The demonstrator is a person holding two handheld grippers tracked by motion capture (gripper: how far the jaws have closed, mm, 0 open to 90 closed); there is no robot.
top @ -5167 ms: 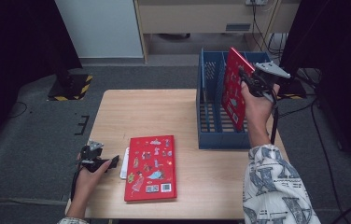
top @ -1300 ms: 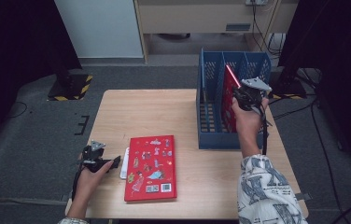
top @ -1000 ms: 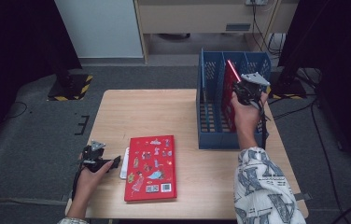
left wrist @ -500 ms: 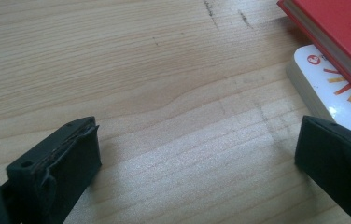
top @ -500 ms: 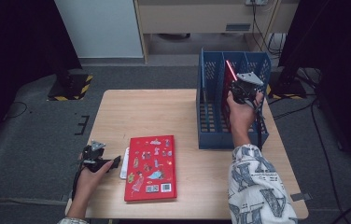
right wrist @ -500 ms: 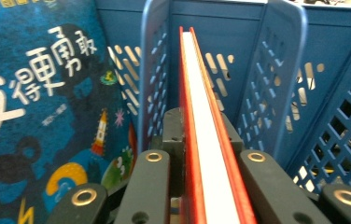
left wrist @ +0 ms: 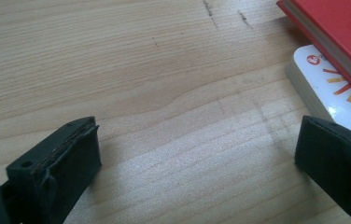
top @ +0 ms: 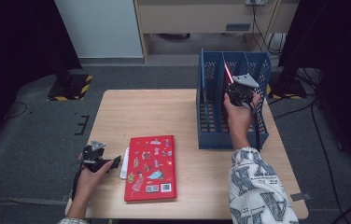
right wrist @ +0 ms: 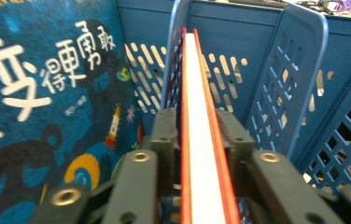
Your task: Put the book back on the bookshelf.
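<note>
A thin red book [top: 228, 73] stands on edge in a middle slot of the blue file rack [top: 211, 135]. My right gripper [top: 235, 91] holds its near edge from above. In the right gripper view the book [right wrist: 201, 116] runs between the jaws of that gripper [right wrist: 197, 126]. They have just been opening slightly, and the pads still lie against both covers. A second red book with stickers [top: 151, 168] lies flat at the table's front. To the left of it my left gripper [top: 103, 163] rests on the wood, open [left wrist: 197, 154] with nothing between its jaws.
A blue picture book [right wrist: 47, 93] stands in the rack slot to the left of the red one. Perforated dividers [right wrist: 304, 70] stand close on the right. A thin white book [left wrist: 327, 88] pokes out from under the sticker book [left wrist: 337, 28], just right of my left gripper.
The right hand has brought the red book down from above the rack and slid it leftward into a middle slot, turning it upright. The left gripper has stayed put.
</note>
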